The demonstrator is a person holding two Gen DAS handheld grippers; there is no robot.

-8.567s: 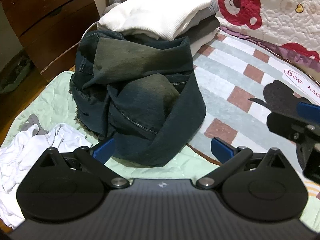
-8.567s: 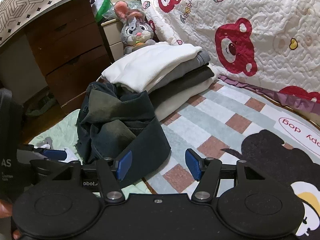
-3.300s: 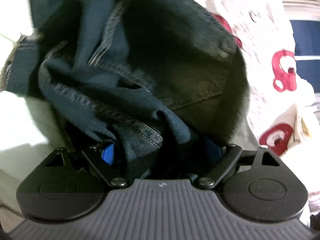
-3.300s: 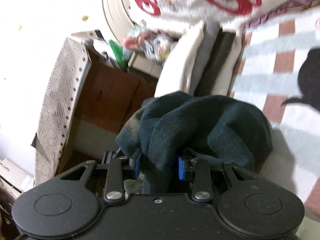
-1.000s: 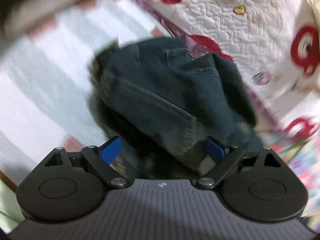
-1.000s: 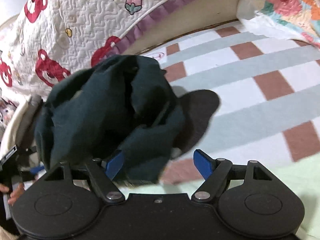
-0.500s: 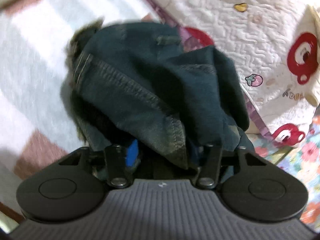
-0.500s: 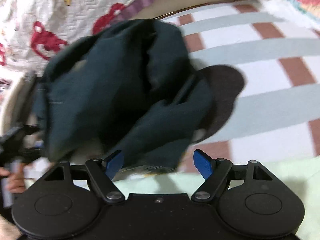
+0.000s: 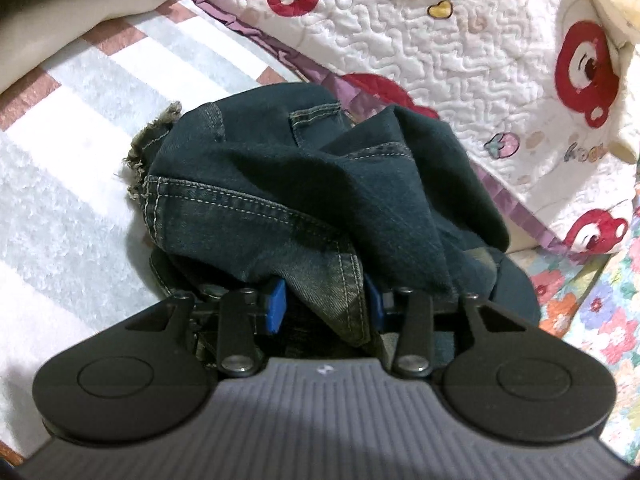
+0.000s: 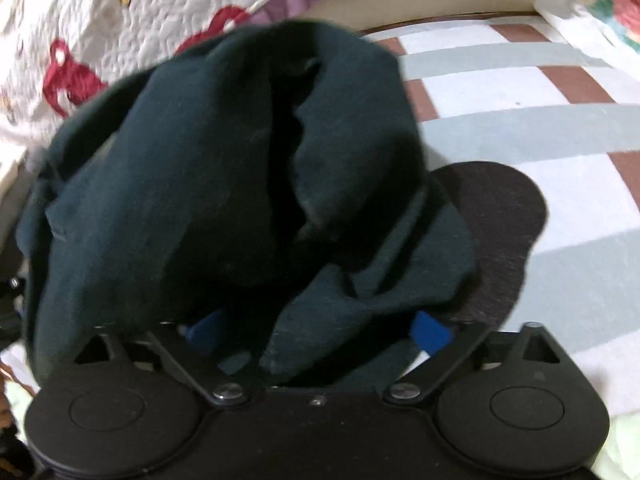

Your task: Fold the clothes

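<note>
A crumpled pair of dark blue jeans lies heaped on the checked blanket, with a frayed hem at its left. My left gripper is shut on a stitched fold of the denim at the near edge of the heap. In the right wrist view the same jeans fill the middle, slightly blurred. My right gripper is open wide, and a loose fold of the cloth lies between its blue pads without being pinched.
A white quilt with red bears rises behind the jeans. A stack of folded clothes sits at the upper left. A floral cover lies at the right. A dark dog print marks the blanket beside the heap.
My left gripper went from open to shut on the jeans' fold. My right gripper stayed open and moved in closer, so the cloth now lies between its fingers.
</note>
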